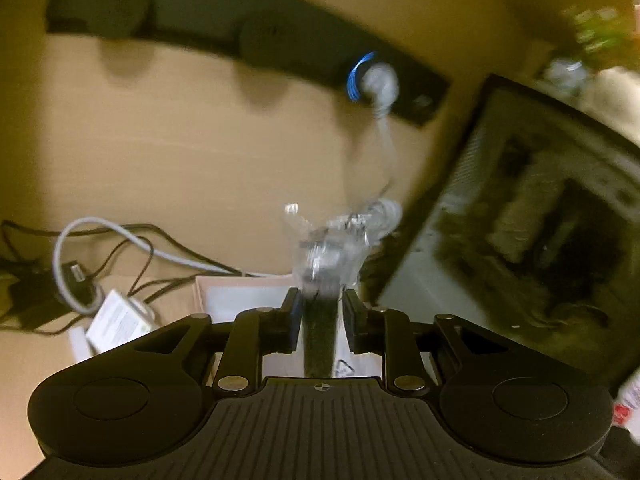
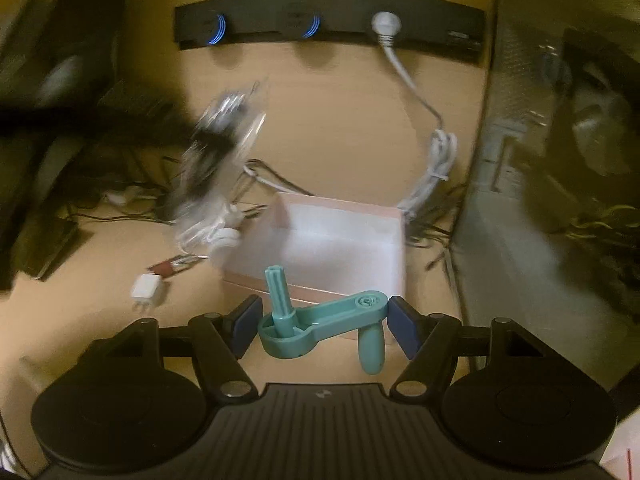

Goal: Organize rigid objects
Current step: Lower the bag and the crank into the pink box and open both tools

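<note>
Progress: my right gripper (image 2: pixel 322 322) clamps the teal crank (image 2: pixel 320 322); my left gripper (image 1: pixel 322 312) pinches a clear packet (image 1: pixel 326 248). Pink box (image 2: pixel 340 240) empty; charger (image 2: pixel 146 287) remains.

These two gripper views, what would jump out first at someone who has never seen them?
Probably the teal plastic crank, held crosswise between the right gripper jaws, just in front of a pale pink box on the tan tabletop. Next, the blurred clear packet with a dark strip between the left gripper jaws. Behind both, a black power strip on the wall shows glowing blue rings and a white plug.
</note>
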